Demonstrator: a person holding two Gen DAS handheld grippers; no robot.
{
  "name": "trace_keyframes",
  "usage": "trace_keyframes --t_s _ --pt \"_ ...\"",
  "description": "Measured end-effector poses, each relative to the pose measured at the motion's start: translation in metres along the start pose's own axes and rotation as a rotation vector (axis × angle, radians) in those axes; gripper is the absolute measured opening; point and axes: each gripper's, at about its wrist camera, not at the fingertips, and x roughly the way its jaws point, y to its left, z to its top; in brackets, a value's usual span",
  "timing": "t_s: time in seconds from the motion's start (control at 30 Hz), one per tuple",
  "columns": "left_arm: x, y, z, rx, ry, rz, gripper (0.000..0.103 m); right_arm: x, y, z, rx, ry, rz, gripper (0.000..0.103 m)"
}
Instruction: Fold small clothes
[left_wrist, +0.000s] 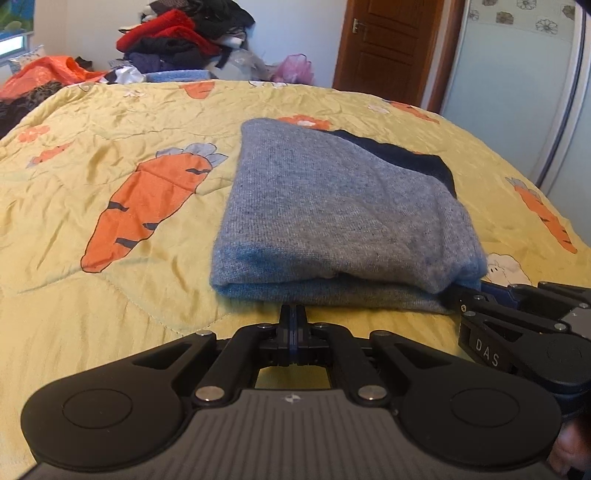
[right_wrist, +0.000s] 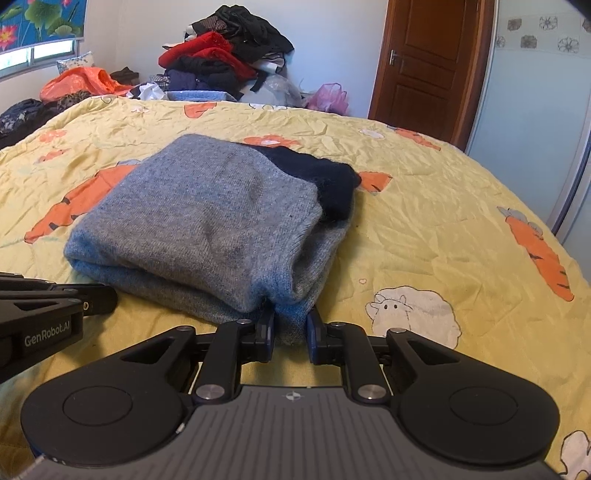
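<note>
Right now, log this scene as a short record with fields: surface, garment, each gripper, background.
surface: yellow bedspread printed with carrots and sheep
garment: grey knit garment, folded into a flat bundle, a dark navy part showing at its far right
left gripper: fingers pressed together, at the bundle's near edge, holding nothing
right gripper: fingers apart, straddling the bundle's near right corner
background: heap of clothes beyond the bed; brown wooden door, shut

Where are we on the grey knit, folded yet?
Mostly done: the grey knit lies folded in layers on the yellow quilt. In hand: right gripper straddles its near corner, not closed on it. Left gripper is shut and empty at the near edge. Left: release; the clothes pile behind looks unfolded.
</note>
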Motion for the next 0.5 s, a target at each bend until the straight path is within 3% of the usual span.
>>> trace_keyframes --t_s 0.03,0.07,0.1,0.13,0.17,0.4,0.5 --pt "0.000 -0.001 -0.001 -0.008 -0.005 0.006 0.000 0.000 -0.001 0.000 0.012 -0.003 -0.014 0.039" --pt "-0.001 -0.001 -0.001 -0.013 -0.008 0.009 0.000 0.001 -0.002 0.000 0.023 -0.005 -0.044 0.059" --pt "-0.001 -0.001 -0.002 -0.014 -0.010 0.011 0.000 0.001 -0.002 -0.001 0.021 -0.007 -0.080 0.070" --pt "-0.001 -0.001 -0.002 -0.017 -0.012 0.012 0.000 0.002 -0.003 -0.002 0.018 -0.004 -0.108 0.092" --pt "-0.001 0.000 -0.002 -0.019 -0.013 0.011 0.000 0.003 -0.004 -0.003 0.013 0.008 -0.115 0.103" --pt "-0.003 -0.003 -0.005 -0.014 -0.021 0.016 0.000 0.006 0.001 -0.004 -0.026 0.024 -0.059 0.103" --pt "-0.004 -0.001 -0.006 -0.036 -0.024 -0.003 0.006 0.004 0.017 -0.003 -0.114 0.001 -0.124 0.103"
